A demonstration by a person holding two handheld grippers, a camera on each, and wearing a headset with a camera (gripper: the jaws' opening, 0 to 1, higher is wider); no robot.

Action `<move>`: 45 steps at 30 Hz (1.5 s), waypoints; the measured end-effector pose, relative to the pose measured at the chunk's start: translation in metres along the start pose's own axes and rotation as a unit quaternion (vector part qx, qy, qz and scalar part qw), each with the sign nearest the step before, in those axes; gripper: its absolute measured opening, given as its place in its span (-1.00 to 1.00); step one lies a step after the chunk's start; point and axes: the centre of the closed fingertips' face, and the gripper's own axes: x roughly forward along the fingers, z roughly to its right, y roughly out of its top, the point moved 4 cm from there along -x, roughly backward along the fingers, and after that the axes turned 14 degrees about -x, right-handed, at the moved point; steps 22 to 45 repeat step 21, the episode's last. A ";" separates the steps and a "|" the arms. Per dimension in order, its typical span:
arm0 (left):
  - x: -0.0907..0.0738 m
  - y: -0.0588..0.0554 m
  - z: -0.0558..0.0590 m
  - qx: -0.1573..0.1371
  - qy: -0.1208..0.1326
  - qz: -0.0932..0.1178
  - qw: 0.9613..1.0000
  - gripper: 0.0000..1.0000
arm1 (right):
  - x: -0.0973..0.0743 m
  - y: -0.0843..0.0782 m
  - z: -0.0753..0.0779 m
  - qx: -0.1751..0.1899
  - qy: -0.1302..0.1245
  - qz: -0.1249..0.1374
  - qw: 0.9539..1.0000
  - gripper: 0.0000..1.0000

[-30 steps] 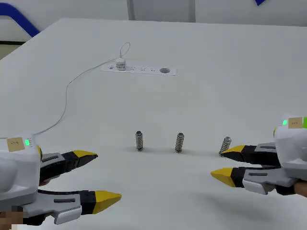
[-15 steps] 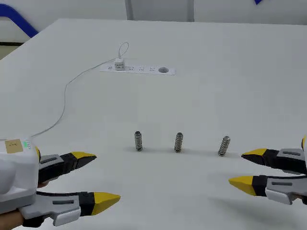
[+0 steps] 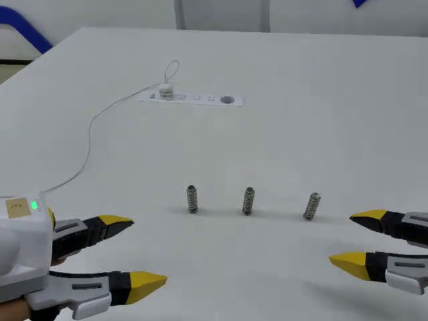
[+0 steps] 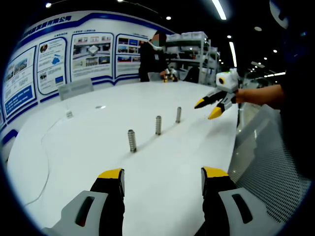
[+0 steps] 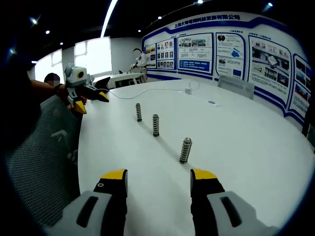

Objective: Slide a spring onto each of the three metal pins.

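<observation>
Pins (image 3: 249, 200) between left tool (image 3: 147, 249), right tool (image 3: 342, 238)

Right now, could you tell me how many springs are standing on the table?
3, in a row on the table: left spring, middle spring, right spring. None looks hidden.

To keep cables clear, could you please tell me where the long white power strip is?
In the head view the long white power strip lies on the white table, beyond the three spring-covered metal pins and slightly to their left.
</observation>
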 end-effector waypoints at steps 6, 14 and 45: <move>0.000 0.000 0.000 -0.002 -0.002 0.000 1.000 0.30 | -0.002 -0.002 -0.001 -0.001 0.000 0.002 1.000 0.12; 0.000 0.001 0.000 -0.006 -0.002 0.005 1.000 0.29 | -0.002 -0.001 -0.001 -0.014 -0.003 0.011 1.000 0.22; -0.001 0.001 0.000 -0.006 -0.002 0.007 1.000 0.29 | -0.001 0.001 -0.002 -0.019 0.000 0.019 1.000 0.28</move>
